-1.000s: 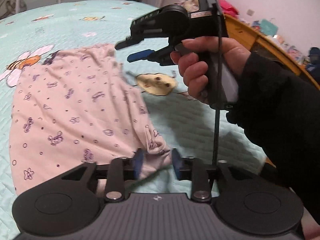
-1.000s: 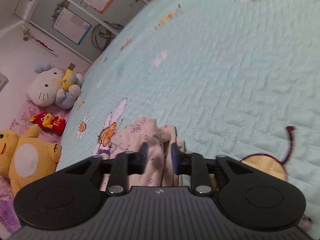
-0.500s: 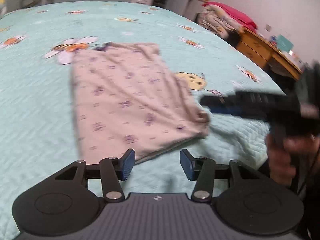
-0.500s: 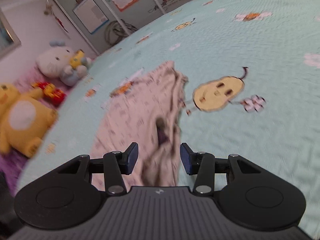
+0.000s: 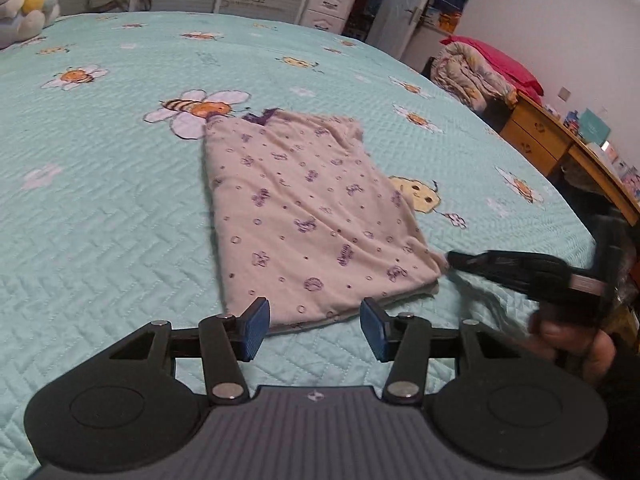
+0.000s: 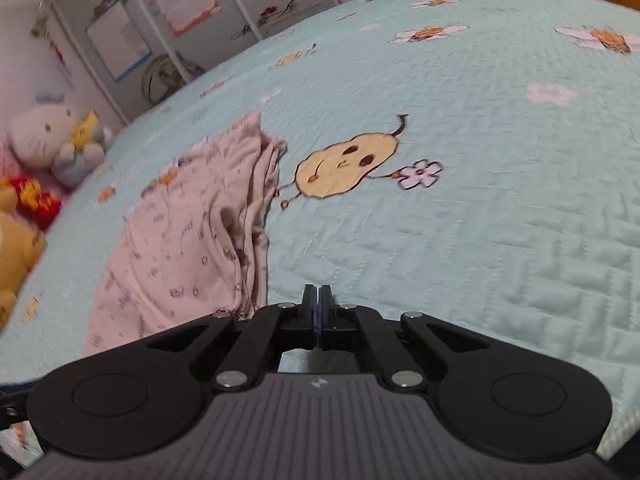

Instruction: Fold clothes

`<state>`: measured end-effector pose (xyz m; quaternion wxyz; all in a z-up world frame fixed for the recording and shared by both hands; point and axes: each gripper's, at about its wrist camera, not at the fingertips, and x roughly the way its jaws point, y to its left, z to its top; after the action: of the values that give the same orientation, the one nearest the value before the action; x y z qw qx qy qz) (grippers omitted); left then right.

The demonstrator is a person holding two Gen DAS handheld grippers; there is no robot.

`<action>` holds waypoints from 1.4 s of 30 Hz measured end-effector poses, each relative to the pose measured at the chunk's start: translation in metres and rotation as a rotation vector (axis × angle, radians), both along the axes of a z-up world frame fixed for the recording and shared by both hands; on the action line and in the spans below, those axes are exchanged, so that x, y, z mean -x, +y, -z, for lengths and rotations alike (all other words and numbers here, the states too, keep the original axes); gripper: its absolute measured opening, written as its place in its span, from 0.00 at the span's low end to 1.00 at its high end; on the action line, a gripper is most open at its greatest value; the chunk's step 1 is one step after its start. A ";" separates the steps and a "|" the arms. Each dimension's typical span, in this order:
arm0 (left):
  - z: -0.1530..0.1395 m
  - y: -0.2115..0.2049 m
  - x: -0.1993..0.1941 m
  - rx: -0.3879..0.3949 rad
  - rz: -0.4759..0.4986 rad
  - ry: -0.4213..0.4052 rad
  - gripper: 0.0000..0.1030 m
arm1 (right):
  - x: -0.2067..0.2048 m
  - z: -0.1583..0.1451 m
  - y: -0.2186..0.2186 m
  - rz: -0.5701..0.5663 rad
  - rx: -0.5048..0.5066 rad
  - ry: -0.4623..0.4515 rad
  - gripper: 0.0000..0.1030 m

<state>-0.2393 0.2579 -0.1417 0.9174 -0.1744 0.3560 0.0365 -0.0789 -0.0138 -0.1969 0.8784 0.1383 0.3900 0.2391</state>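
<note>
At nine o'clock in our left wrist view a plush toy [image 5: 18, 12] sits at the far corner of the bed, and the teal quilted bedspread [image 5: 100, 208] with its bee and flower prints fills the ground. At the centre we see the folded garment [image 5: 304, 220], pale pink with small purple prints, lying flat on the bedspread; its near edge sits just beyond our left gripper [image 5: 314, 330], whose blue-padded jaws stand spread wide with nothing between them. At three o'clock our right gripper [image 5: 452, 258] points at the garment's near right corner, its tip right at the cloth, a hand [image 5: 576, 340] on its grip. In the right wrist view the garment [image 6: 188, 240] lies at ten o'clock, rumpled along its right edge, while our right gripper [image 6: 319, 300] at six o'clock is clenched, pads pressed together on nothing, over bare bedspread [image 6: 480, 220]
</note>
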 end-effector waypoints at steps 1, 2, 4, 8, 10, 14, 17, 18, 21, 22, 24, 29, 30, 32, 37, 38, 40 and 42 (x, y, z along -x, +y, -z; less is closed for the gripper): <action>-0.001 0.002 0.001 0.001 -0.009 -0.008 0.52 | 0.007 -0.007 -0.002 0.005 -0.010 -0.042 0.04; -0.003 0.004 0.002 0.003 -0.018 -0.016 0.52 | 0.016 -0.015 0.000 -0.004 -0.016 -0.090 0.05; -0.005 0.008 0.002 0.007 -0.025 -0.032 0.53 | 0.027 -0.029 0.003 -0.035 -0.053 -0.162 0.17; 0.000 0.012 -0.014 0.000 -0.016 -0.042 0.56 | 0.027 -0.033 0.029 -0.171 -0.125 -0.185 0.25; 0.007 0.014 -0.026 -0.005 -0.010 -0.037 0.56 | 0.019 -0.025 0.047 -0.219 -0.128 -0.149 0.24; 0.034 0.017 -0.038 0.002 -0.004 0.035 0.56 | -0.007 0.005 0.050 -0.125 -0.027 -0.034 0.00; 0.043 0.022 -0.026 0.010 -0.026 0.044 0.55 | -0.010 0.006 0.018 -0.032 -0.073 0.005 0.11; 0.038 0.024 -0.023 0.018 -0.031 0.029 0.55 | -0.006 0.001 0.014 -0.020 -0.063 -0.017 0.11; 0.017 0.019 -0.022 0.001 -0.004 -0.054 0.57 | 0.006 -0.013 0.021 -0.080 -0.130 -0.074 0.13; 0.012 0.014 -0.025 -0.023 0.018 -0.075 0.59 | 0.011 -0.017 0.026 -0.103 -0.148 -0.093 0.15; 0.018 0.009 -0.037 -0.052 0.052 -0.044 0.66 | 0.011 -0.013 0.041 -0.141 -0.105 -0.073 0.20; 0.048 0.016 -0.032 -0.014 0.031 0.036 0.58 | 0.013 -0.002 0.080 -0.235 0.002 -0.025 0.21; 0.045 0.016 -0.023 -0.014 0.035 0.032 0.58 | 0.018 0.001 0.077 -0.243 0.017 -0.020 0.21; 0.035 0.015 -0.008 -0.014 0.036 0.013 0.58 | 0.031 -0.002 0.064 -0.257 -0.009 -0.036 0.21; 0.012 0.030 -0.025 0.011 0.014 -0.076 0.66 | 0.030 -0.034 0.061 -0.254 -0.088 -0.145 0.27; 0.013 0.031 -0.035 0.009 0.008 -0.069 0.66 | 0.024 -0.040 0.070 -0.257 -0.078 -0.155 0.28; 0.016 0.034 -0.053 0.006 -0.003 -0.056 0.65 | 0.005 -0.049 0.089 -0.279 -0.067 -0.171 0.29; 0.029 0.034 -0.059 0.009 0.006 -0.019 0.66 | -0.016 -0.049 0.108 -0.319 -0.062 -0.165 0.34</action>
<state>-0.1804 0.2916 -0.1703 0.9200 -0.1780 0.3478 0.0304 -0.0629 0.0945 -0.1474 0.8537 0.0816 0.3259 0.3979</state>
